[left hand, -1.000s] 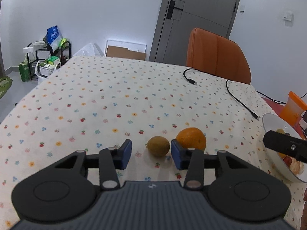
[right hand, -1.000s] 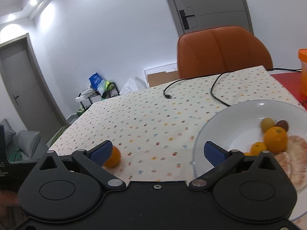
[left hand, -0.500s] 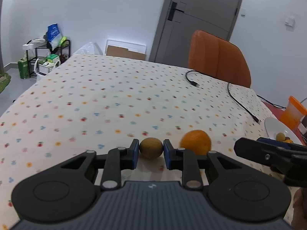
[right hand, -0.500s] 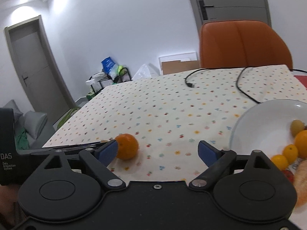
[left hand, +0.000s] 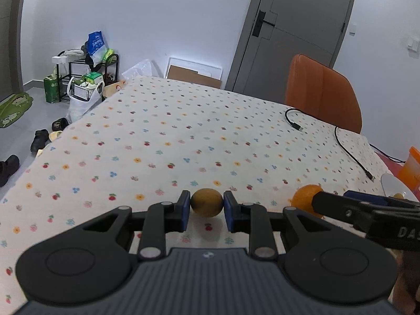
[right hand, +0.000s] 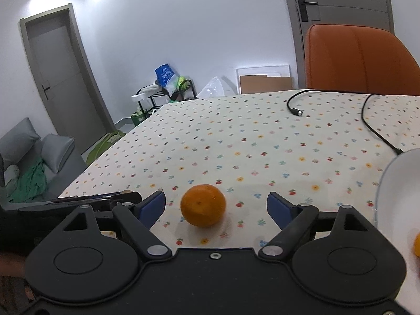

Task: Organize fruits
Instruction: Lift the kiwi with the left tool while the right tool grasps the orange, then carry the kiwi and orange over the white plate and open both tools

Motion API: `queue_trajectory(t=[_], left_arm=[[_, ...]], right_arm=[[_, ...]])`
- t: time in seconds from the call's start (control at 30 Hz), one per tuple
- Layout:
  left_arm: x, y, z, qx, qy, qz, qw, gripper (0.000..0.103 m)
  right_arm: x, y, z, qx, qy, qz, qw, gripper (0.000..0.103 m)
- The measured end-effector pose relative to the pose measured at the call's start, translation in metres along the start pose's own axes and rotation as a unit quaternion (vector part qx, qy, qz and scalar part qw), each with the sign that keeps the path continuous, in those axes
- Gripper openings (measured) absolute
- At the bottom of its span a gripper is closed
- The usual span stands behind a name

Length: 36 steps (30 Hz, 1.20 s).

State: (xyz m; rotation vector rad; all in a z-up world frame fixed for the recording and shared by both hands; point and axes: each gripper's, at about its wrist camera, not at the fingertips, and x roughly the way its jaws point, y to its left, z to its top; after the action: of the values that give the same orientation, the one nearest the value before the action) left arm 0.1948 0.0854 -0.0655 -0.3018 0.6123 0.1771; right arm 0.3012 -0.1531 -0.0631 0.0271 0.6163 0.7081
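A: Left gripper (left hand: 206,211) build? 
B: Matte black linkage arms, silver pivot screws, blue pads (left hand: 184,210), two round discs, ribbed grey housing with small logo, lower centre of frame.

A: Right gripper (right hand: 215,207)? 
B: Same black body, blue pads (right hand: 152,206), one centre screw. White "DAS" lettering on its side, lower right of left view.

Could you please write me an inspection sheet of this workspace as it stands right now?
Surface: table under a floral cloth.
Job's things: kiwi between the pads; orange on the cloth; white bowl with fruit at the right edge.
Clutter: orange cup.
Grippers: left gripper shut on the kiwi; right gripper open around the orange, not touching.
Cables: black cable loose on the cloth.
Surroundings: orange chair, door, rack.
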Motion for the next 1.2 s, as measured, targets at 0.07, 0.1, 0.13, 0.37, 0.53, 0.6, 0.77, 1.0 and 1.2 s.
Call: queue_trajectory(t=[0.07,0.1,0.13,0.37,0.53,0.6,0.77,1.0,1.2], left_arm=[[-0.002,0.002,0.001,-0.002,-0.002,-0.001,1.0,0.026],[-0.002,0.003,0.001,-0.003,-0.002,-0.002,1.0,0.026],[-0.003,0.003,0.001,-0.003,-0.003,-0.003,1.0,0.026],[-0.008,-0.007,0.003,0.009,-0.005,-0.011,0.9999,0.026],[-0.009,-0.021,0.003,0.019,-0.008,-0.02,0.9996,0.026],[-0.009,-0.028,0.002,0.024,-0.008,-0.026,0.9994,0.026],[-0.008,-0.049,0.002,0.04,-0.008,-0.041,0.9983,0.026],[-0.006,-0.079,-0.001,0.062,-0.006,-0.06,0.9963,0.026],[-0.003,-0.1,-0.004,0.076,-0.002,-0.073,0.9944,0.026]], right_arm=[[0.003,0.002,0.001,-0.002,0.002,0.0,1.0,0.084],[0.005,0.003,0.0,-0.003,0.003,0.0,1.0,0.083],[0.008,0.003,0.0,-0.003,0.004,-0.001,1.0,0.077],[0.014,0.009,-0.004,-0.026,0.026,0.003,0.999,0.039],[-0.003,-0.003,-0.004,-0.004,0.01,-0.003,1.0,0.039],[-0.01,-0.007,-0.001,-0.001,0.001,-0.006,1.0,0.039],[-0.033,-0.023,0.002,0.012,-0.025,-0.02,0.999,0.039],[-0.062,-0.053,0.002,0.038,-0.054,-0.05,0.997,0.039],[-0.08,-0.078,-0.005,0.058,-0.066,-0.075,0.993,0.039]])
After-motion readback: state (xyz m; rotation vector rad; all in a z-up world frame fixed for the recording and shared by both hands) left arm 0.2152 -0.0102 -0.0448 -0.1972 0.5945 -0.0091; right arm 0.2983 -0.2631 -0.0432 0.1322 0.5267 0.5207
